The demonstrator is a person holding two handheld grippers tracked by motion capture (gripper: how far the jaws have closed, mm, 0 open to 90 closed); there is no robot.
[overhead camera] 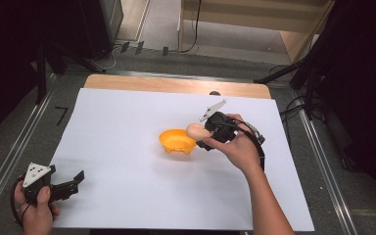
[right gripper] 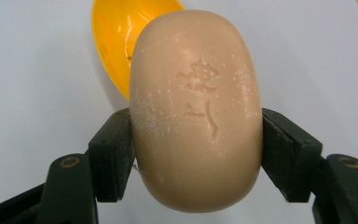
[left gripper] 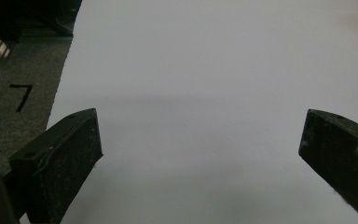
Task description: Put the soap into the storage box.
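Right tongs [right gripper: 196, 135]: clenched on a beige oval soap bar [right gripper: 196, 112], one black jaw pressed to each long side. The right gripper view gives the detail: a stamped mark on the bar's face, pale scuffing along its edges. In the high view the same tongs [overhead camera: 203, 133] and soap bar [overhead camera: 196, 130] sit just beside the right rim of an orange bowl [overhead camera: 176, 141], the bar raised off the sheet; whether it touches the rim cannot be told there. In the right gripper view the orange bowl [right gripper: 114, 37] lies behind the bar, partly hidden by it, inner wall visible.

Left tongs [overhead camera: 77, 180]: released, jaws spread wide with nothing between them, held in the person's left hand [overhead camera: 35, 205] at the near left corner of the sheet, well apart from bowl and soap. The left gripper view looks between the spread jaws of these tongs [left gripper: 200, 149] onto bare white paper [left gripper: 205, 70].

Surroundings: white paper sheet [overhead camera: 127, 127] covering most of the wooden table [overhead camera: 176, 85], whose bare strip shows along the far edge. A black mark [left gripper: 21, 95] on the grey surface left of the sheet, seen close in the left gripper view, small in the high view. Cables [overhead camera: 193, 29] and dark stands on the floor beyond. The right hand [overhead camera: 240, 147] and the grey plate [overhead camera: 212, 109] cover the body of the right tongs from above.
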